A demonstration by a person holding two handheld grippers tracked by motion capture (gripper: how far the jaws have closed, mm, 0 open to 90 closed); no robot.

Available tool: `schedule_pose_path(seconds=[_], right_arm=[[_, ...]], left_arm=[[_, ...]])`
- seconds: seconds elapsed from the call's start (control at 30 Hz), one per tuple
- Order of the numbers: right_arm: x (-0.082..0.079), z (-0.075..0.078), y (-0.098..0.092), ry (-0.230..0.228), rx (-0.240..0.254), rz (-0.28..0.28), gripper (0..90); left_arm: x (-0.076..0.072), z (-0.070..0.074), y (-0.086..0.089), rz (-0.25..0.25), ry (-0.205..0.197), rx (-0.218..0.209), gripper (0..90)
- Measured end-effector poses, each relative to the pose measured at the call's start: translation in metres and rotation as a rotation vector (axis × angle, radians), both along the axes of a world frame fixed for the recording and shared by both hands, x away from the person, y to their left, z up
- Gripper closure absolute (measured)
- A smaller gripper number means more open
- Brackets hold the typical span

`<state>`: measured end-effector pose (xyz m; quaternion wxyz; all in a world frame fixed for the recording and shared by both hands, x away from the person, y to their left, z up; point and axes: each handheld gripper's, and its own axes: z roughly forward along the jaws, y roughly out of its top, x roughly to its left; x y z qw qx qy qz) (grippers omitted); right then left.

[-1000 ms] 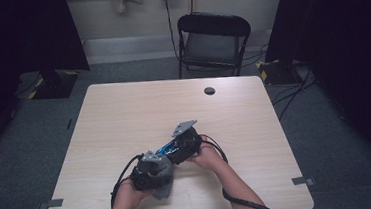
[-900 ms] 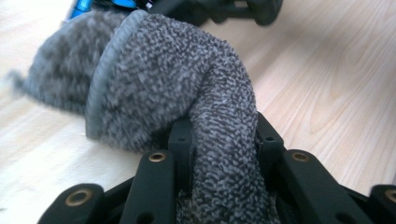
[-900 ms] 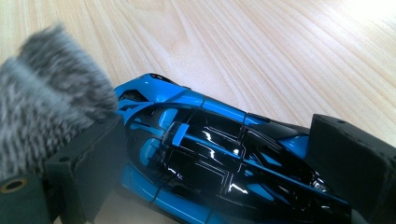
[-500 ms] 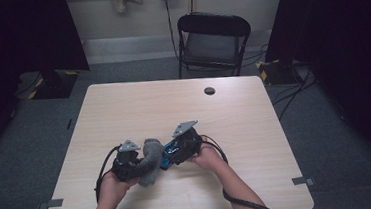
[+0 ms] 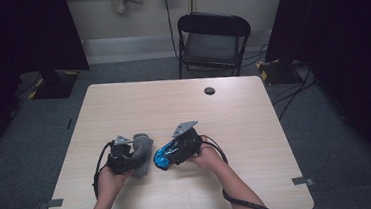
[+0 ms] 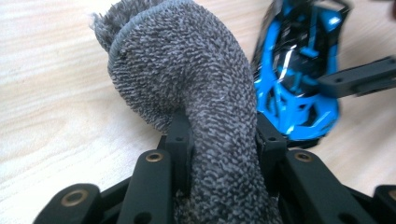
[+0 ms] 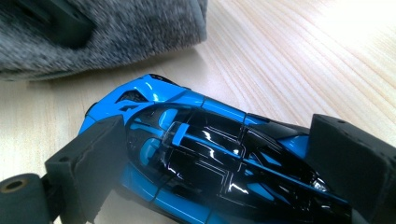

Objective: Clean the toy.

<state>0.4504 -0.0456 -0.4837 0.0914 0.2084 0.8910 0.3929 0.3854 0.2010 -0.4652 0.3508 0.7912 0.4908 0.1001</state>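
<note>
At table's 6 o'clock:
Left gripper (image 5: 127, 156): clamps cloth (image 6: 196, 93), drawn off toward 9.
Right gripper (image 5: 175, 153): grips car (image 7: 205, 163).
Meaning: wipe stroke likely over.

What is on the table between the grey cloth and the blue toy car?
Nothing: a narrow strip of bare table separates the grey cloth from the blue toy car, as the high view shows.

At the bottom of the frame the left claw (image 6: 223, 154) pinches a grey terry cloth (image 6: 196, 88) that bulges up through the centre; a blue toy car (image 6: 299, 74) sits upper right on the pale wooden worktop (image 6: 51, 98)
</note>
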Motion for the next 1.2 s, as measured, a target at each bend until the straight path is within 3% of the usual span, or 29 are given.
schedule_pose_path(seconds=[0.23, 0.33, 1.2], right_arm=[[-0.001, 0.000, 0.000, 0.000, -0.001, -0.003, 5.3], [-0.001, 0.001, 0.001, 0.003, -0.005, -0.004, 5.3], [0.000, 0.001, 0.001, 0.005, -0.011, -0.001, 5.3]], left_arm=[[0.001, -0.009, -0.014, -0.065, 0.039, 0.029, 66.0], [0.000, -0.009, -0.017, -0.068, 0.042, 0.030, 66.0], [-0.023, -0.009, -0.024, -0.139, 0.098, -0.012, 66.6]])
